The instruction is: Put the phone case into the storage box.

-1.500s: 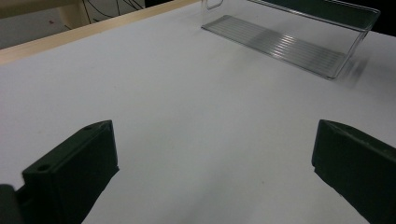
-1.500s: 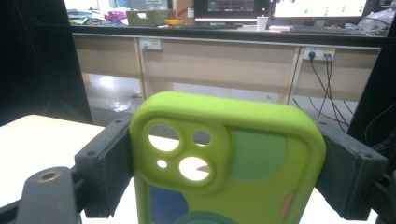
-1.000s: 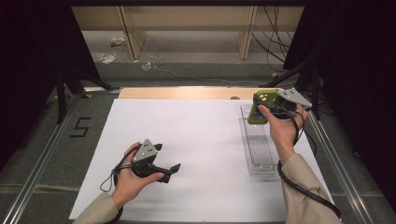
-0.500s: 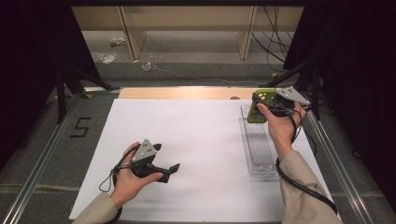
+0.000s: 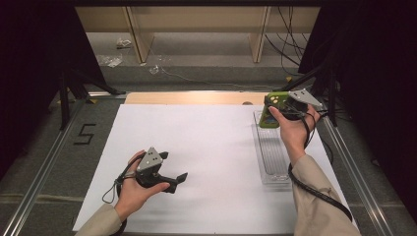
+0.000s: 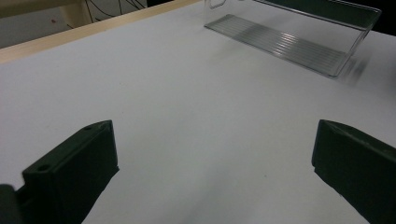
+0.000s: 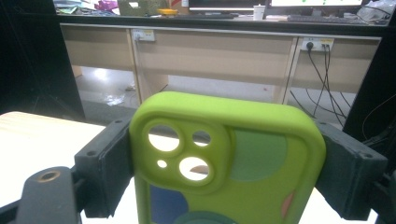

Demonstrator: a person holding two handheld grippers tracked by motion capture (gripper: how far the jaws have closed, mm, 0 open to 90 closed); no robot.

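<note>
the right gripper (image 5: 276, 109) is clamped on a lime-green phone case (image 7: 224, 163), its two black jaws pressing on the case's two long sides with the case filling the whole gap between them. the case stands upright in the grip, its camera cut-outs toward the top and its back, with dark green, blue and orange patches, facing the right gripper view. in the high view the right hand (image 5: 291, 129) holds gripper and case up over the far end of a clear ribbed plastic tray (image 5: 272, 164), which lies lengthwise along the right side of the white sheet (image 5: 206, 147) covering the table. well apart, near the sheet's left front, the left hand (image 5: 132, 189) holds the left gripper (image 5: 174, 181) low over the sheet; its jaws stand wide apart with nothing between them, just bare white paper, and the tray (image 6: 289, 42) lies farther off.
</note>
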